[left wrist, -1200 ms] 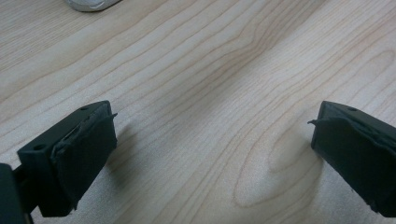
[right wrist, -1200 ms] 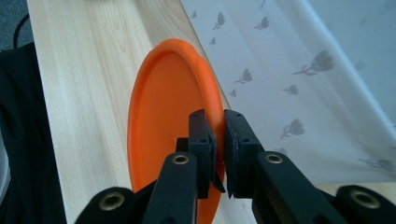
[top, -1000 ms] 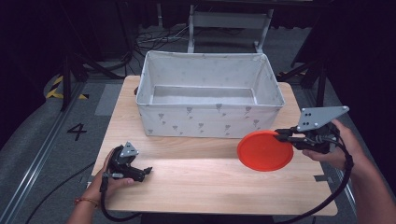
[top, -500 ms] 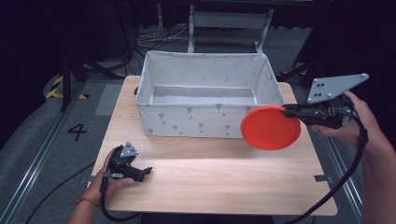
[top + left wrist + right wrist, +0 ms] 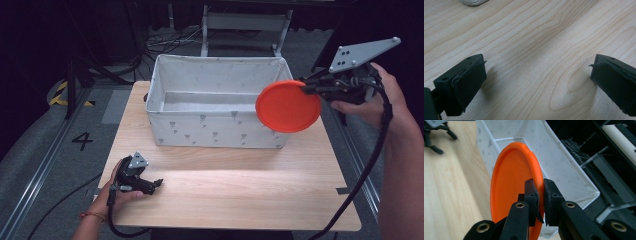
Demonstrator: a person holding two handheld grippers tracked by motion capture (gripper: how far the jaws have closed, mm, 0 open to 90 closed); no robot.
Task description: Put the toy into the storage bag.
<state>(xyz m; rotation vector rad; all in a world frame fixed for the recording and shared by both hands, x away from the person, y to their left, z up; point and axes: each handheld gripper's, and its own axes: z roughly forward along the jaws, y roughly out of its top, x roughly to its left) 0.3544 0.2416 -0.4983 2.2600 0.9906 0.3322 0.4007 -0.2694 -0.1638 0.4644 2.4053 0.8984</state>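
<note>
From the high view, the right gripper (image 5: 306,88) was up in the right part of the frame, its jaws pinched on the rim of an orange plate (image 5: 288,106), which hung tilted in the air over the right end of the white fabric bin (image 5: 218,131). The plate overlapped the bin's near right corner in the picture, clear of the wooden table (image 5: 240,190). The left gripper (image 5: 150,184) lay low at the lower left of the frame, resting on the table well apart from the bin, and took no part.

In the left gripper view, the two black jaws stood wide apart at the lower left and lower right corners with bare wood grain between them, gripping nothing. A small patch of something grey showed at the top left edge; I could not tell what it was.

In the right gripper view, the jaws rose from the bottom centre, closed tight on the plate's edge, the orange disc standing nearly on edge in the middle of the frame with the bin's open inside behind and to its right.

I took this for the carrying step, with the plate bound for the bin. The next move looked to call for bringing it further over the opening, lowering it past the soft wall without snagging, then parting the jaws.
</note>
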